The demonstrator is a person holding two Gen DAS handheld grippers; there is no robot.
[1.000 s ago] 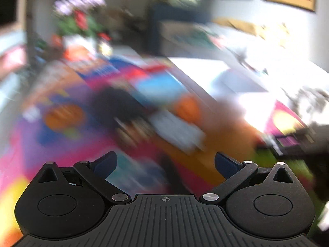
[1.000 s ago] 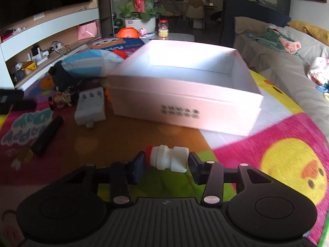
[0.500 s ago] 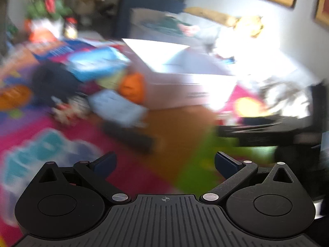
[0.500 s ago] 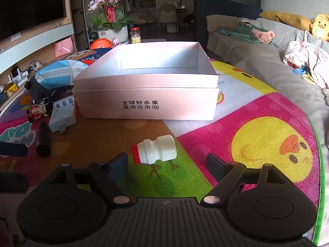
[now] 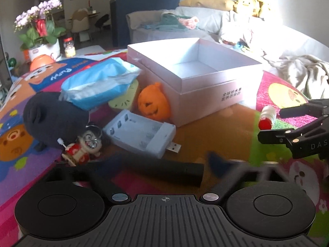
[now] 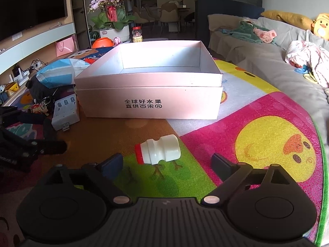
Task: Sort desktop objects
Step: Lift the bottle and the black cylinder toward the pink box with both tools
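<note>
An open pink box [image 6: 148,94] stands empty on the colourful mat; it also shows in the left wrist view [image 5: 205,86]. A small white bottle with a red cap [image 6: 158,152] lies on its side on the mat just ahead of my open right gripper [image 6: 167,162], not held; in the left wrist view the bottle [image 5: 267,117] lies between the right gripper's fingers. My left gripper [image 5: 162,164] is open, its fingers either side of a black cylinder [image 5: 164,168] lying on the mat.
Left of the box lie a white battery charger [image 5: 141,133], an orange pumpkin plush [image 5: 154,103], a blue tissue pack [image 5: 98,84], a black plush [image 5: 53,117] and a small figurine keychain [image 5: 82,148]. A grey sofa [image 6: 267,61] runs along the right.
My right gripper opened and let the white bottle drop onto the mat, then drew back a little. My left gripper swung right and came down to the black cylinder.
</note>
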